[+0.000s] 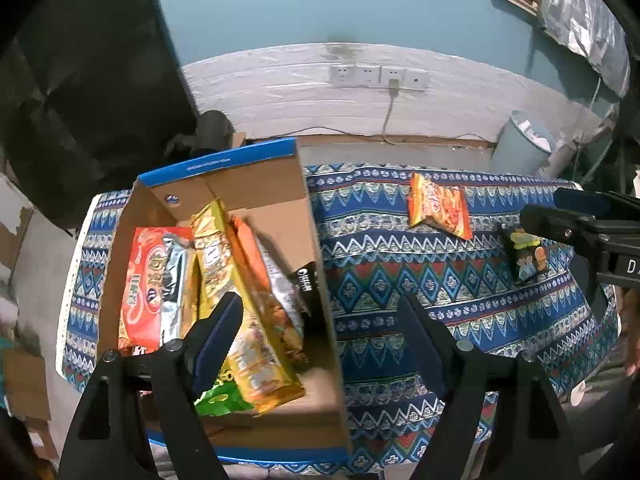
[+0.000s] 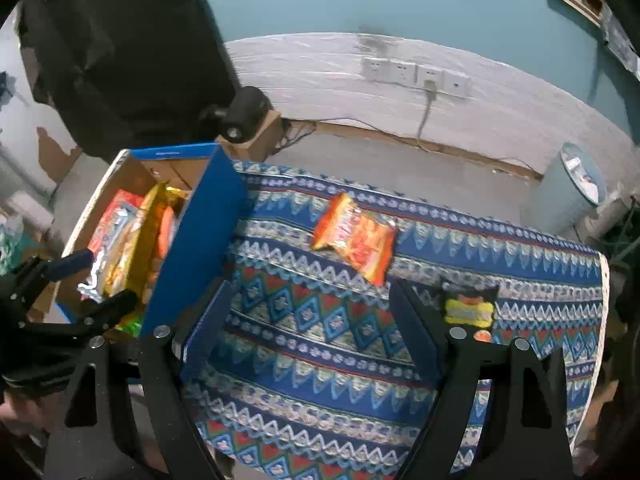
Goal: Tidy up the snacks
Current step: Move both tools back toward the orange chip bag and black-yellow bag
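A cardboard box [image 1: 224,160] with a blue rim stands at the left end of the patterned tablecloth [image 1: 400,264]. Inside it lie a long yellow snack pack [image 1: 240,280], a red pack [image 1: 148,280] and several others. My left gripper [image 1: 320,320] hangs open over the box's right wall with nothing between its fingers. An orange packet [image 2: 354,240] lies flat on the cloth, and a small black and yellow packet [image 2: 468,308] lies nearer, just past my right finger. My right gripper [image 2: 312,308] is open above bare cloth, short of both packets. The box [image 2: 192,232] sits to its left.
A grey bin [image 2: 576,184] stands on the floor beyond the table's right end. Wall sockets [image 1: 376,76] with a cable are on the far wall. A black round object on a small carton [image 2: 248,116] sits behind the box. A dark cloth [image 1: 80,100] hangs at left.
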`<action>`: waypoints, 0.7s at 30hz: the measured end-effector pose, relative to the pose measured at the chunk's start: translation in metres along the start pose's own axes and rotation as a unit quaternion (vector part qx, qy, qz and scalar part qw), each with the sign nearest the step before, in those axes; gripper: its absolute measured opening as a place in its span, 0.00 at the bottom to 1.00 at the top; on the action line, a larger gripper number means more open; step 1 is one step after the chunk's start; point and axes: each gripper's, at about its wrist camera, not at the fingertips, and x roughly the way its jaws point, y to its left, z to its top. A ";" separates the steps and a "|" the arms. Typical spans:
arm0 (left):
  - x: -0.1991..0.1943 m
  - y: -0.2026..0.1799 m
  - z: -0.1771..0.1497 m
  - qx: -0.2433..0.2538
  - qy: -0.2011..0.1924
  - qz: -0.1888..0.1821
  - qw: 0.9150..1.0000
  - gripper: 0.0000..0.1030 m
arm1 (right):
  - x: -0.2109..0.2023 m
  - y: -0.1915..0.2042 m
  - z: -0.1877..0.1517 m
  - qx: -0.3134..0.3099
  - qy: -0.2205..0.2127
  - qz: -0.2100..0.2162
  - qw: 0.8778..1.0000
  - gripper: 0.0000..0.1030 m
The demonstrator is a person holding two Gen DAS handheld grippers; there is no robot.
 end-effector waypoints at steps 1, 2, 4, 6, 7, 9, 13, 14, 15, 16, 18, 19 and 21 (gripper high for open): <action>0.000 -0.003 0.000 0.003 0.001 0.000 1.000 0.79 | -0.001 -0.005 -0.002 0.003 0.000 -0.003 1.000 0.79; 0.001 -0.007 0.001 0.007 0.002 -0.001 1.000 0.79 | -0.001 -0.010 -0.004 0.006 0.001 -0.007 1.000 0.79; 0.002 -0.014 0.001 0.012 0.003 -0.001 1.000 0.84 | -0.003 -0.018 -0.008 0.012 0.001 -0.012 1.000 0.79; 0.003 -0.022 0.002 0.020 0.002 -0.002 1.000 0.84 | -0.004 -0.030 -0.011 0.020 0.002 -0.020 1.000 0.79; 0.003 -0.026 0.002 0.024 0.003 -0.002 1.000 0.84 | -0.005 -0.034 -0.013 0.023 0.002 -0.022 1.000 0.79; 0.005 -0.035 0.004 0.035 0.006 -0.002 0.999 0.84 | -0.006 -0.047 -0.017 0.033 0.006 -0.026 0.999 0.79; 0.009 -0.050 0.006 0.048 0.013 -0.005 0.999 0.84 | -0.009 -0.066 -0.024 0.045 0.010 -0.036 0.998 0.79; 0.011 -0.054 0.007 0.052 0.016 -0.007 0.998 0.84 | -0.009 -0.071 -0.026 0.048 0.012 -0.039 0.998 0.79; 0.012 -0.058 0.008 0.055 0.018 -0.008 0.998 0.84 | -0.010 -0.078 -0.028 0.054 0.014 -0.041 0.998 0.79; 0.014 -0.064 0.010 0.060 0.023 -0.010 0.998 0.84 | -0.010 -0.081 -0.029 0.057 0.016 -0.042 0.997 0.79; 0.018 -0.073 0.013 0.067 0.033 -0.015 0.997 0.84 | -0.011 -0.091 -0.030 0.062 0.023 -0.042 0.997 0.79; 0.019 -0.075 0.014 0.070 0.038 -0.019 0.997 0.84 | -0.011 -0.094 -0.030 0.062 0.027 -0.043 0.997 0.79; 0.024 -0.085 0.022 0.076 0.054 -0.033 0.995 0.84 | -0.010 -0.103 -0.027 0.055 0.043 -0.044 0.997 0.79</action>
